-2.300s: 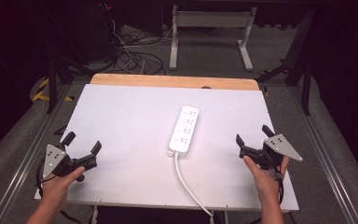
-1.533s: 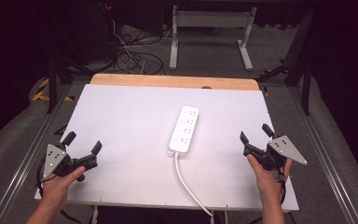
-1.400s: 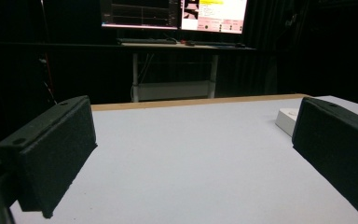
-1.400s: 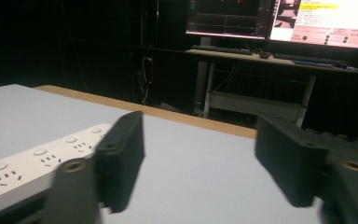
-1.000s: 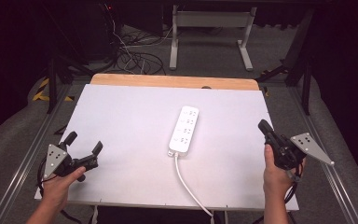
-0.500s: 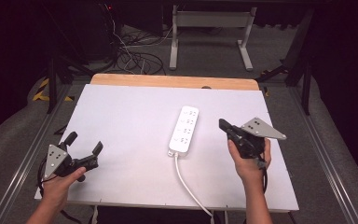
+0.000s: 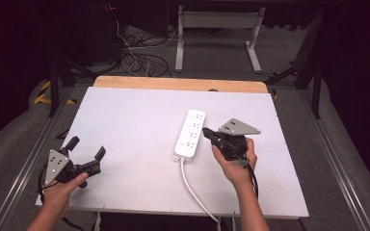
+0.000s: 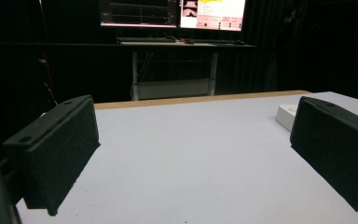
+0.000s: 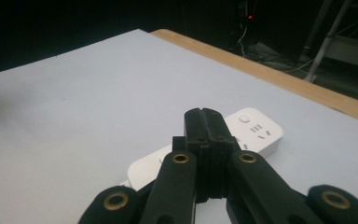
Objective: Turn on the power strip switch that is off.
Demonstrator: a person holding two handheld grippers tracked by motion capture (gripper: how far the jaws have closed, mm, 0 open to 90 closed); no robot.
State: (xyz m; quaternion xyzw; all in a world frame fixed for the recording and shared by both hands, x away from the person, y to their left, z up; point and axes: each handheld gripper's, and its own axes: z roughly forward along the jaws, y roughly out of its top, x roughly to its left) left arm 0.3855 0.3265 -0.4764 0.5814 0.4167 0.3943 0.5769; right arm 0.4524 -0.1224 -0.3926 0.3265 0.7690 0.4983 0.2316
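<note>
A white power strip [image 7: 190,134] lies in the middle of the white table [image 7: 130,120], its white cable [image 7: 195,190] running off the near edge. My right gripper [image 7: 206,132] is shut with nothing between its jaws; its tip is at the strip's right side. In the right gripper view the shut jaws [image 9: 203,116] stand just over the power strip [image 9: 256,128]. My left gripper [image 7: 85,147] rests near the table's front left corner, open and holding nothing. The left gripper view has its two black pads [image 8: 56,144] wide apart over bare table, with the strip's end [image 8: 286,115] at the right.
A wooden strip [image 7: 178,83] borders the table's far edge. Beyond it stand a desk frame [image 7: 217,33] and loose cables [image 7: 135,57] on the floor. Monitors [image 8: 172,11] glow in the left gripper view. Metal rails [image 7: 335,163] run along both table sides.
My right gripper shut and swung left from the table's right edge to the power strip's right side. The left gripper stayed where it was.
</note>
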